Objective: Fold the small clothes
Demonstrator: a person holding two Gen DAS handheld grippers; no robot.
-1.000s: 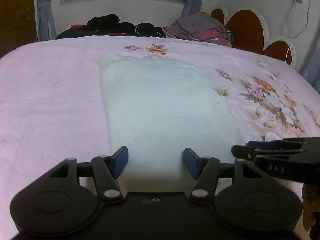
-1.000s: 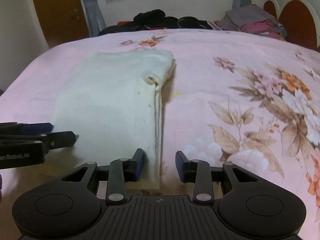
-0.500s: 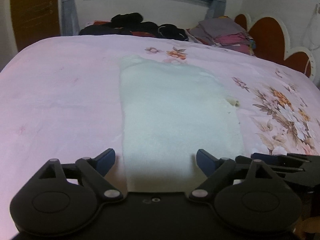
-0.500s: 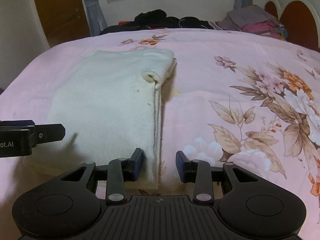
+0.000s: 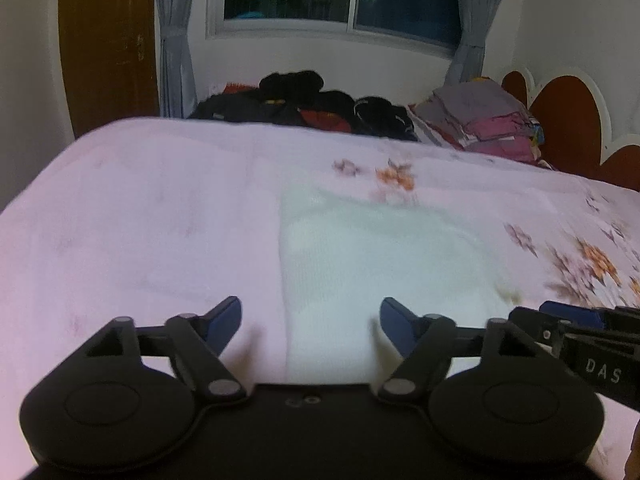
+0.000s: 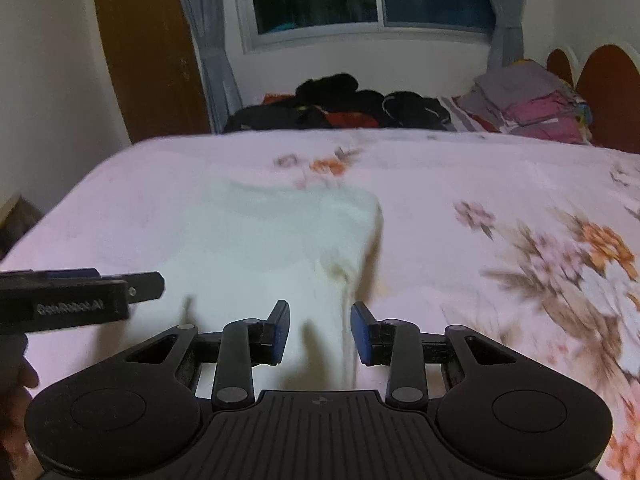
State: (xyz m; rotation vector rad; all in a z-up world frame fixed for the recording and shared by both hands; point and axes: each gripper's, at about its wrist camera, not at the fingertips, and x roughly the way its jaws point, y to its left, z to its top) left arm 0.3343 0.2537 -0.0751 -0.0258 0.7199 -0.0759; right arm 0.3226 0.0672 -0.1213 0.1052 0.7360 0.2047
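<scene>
Folded white garment [image 5: 376, 264] on floral bedspread [image 5: 140, 220]. Left gripper [image 5: 310, 322] closing, empty; right gripper [image 6: 320, 330], lettered "DAS", parted, empty.

Left hand-held gripper [image 5: 311, 322]: matte black body, two round discs, linkage arms with silver pivot screws, blue finger pads [image 5: 224, 319]. Right hand-held gripper [image 6: 320, 332]: same build, ribbed black base plate, blue pads; white "DAS" lettering on its side.
</scene>
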